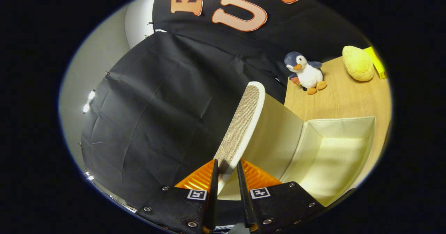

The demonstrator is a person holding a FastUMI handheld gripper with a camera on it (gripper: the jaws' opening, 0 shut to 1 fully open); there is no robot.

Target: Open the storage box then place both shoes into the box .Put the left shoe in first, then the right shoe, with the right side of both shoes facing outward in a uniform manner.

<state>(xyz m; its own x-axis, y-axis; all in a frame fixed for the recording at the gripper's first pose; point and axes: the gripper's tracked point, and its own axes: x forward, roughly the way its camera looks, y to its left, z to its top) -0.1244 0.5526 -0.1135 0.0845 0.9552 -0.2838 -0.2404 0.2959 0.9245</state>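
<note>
Fingers pinch the raised lid (woven outside) of the storage box.

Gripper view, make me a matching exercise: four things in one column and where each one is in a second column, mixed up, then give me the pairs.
Things:
1. box lid
2. toy penguin
3. storage box
4. yellow lumpy ball

Places:
A. open, on the wooden table, beyond the fingers
B. next to the yellow packet
C. raised, its edge between the two fingers of the gripper
D. on the table by the black cloth wall

Pairs: 1-C, 2-D, 3-A, 4-B
</note>
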